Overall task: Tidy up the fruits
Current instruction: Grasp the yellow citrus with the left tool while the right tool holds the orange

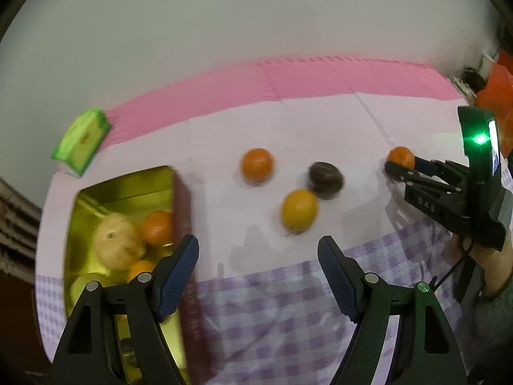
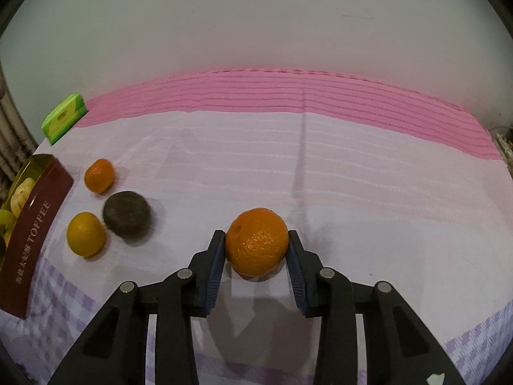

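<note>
My right gripper (image 2: 256,250) is shut on an orange (image 2: 257,244) that rests on the white cloth; it also shows in the left wrist view (image 1: 400,157). My left gripper (image 1: 258,253) is open and empty, above the cloth just right of the gold toffee tin (image 1: 128,183). The tin holds a pale apple (image 1: 118,245), two small oranges (image 1: 157,227) and greenish fruit. On the cloth lie a small orange (image 1: 257,165), a yellow-orange fruit (image 1: 299,210) and a dark brown fruit (image 1: 326,176). They show in the right wrist view too: orange (image 2: 99,175), yellow (image 2: 86,233), brown (image 2: 127,213).
A green box (image 1: 81,142) lies at the far left near the pink mat (image 1: 288,80); it also shows in the right wrist view (image 2: 63,118). A purple checked cloth (image 1: 272,314) covers the near edge. The tin's red side (image 2: 30,240) reads TOFFEE. A wall stands behind.
</note>
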Available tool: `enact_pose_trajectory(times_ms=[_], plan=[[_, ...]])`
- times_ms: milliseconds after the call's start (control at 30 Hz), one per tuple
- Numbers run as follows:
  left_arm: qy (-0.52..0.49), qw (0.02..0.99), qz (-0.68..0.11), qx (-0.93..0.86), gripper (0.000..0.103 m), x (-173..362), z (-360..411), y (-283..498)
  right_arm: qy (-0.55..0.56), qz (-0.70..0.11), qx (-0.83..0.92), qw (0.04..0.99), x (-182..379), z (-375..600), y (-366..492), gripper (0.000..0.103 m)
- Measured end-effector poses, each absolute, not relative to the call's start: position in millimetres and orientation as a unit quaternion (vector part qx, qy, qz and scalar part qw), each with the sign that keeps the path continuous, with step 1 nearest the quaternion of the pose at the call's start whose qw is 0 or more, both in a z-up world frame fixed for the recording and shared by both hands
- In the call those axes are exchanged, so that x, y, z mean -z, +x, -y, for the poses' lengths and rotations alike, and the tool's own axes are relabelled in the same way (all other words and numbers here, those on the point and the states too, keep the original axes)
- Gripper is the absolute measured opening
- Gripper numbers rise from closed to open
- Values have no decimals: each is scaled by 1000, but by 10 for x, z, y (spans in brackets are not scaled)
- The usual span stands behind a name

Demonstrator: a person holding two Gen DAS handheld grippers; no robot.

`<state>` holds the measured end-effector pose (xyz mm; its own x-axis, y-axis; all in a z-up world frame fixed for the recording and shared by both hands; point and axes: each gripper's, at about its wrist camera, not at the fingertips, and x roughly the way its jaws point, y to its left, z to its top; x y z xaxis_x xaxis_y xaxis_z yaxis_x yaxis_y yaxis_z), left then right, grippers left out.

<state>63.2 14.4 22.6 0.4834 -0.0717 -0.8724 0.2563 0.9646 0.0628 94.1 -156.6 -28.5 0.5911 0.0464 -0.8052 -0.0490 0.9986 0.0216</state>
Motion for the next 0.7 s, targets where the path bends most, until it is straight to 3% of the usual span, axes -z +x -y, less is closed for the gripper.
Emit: enact_pose_trajectory(times_ms=[567,700], plan=[[104,850,-506,106,76,176,245,944,12,-434,-17,900,306,1668,867,35],[95,848,-510,106,67,228,242,981,15,-435,-18,900,312,1681,852,35]])
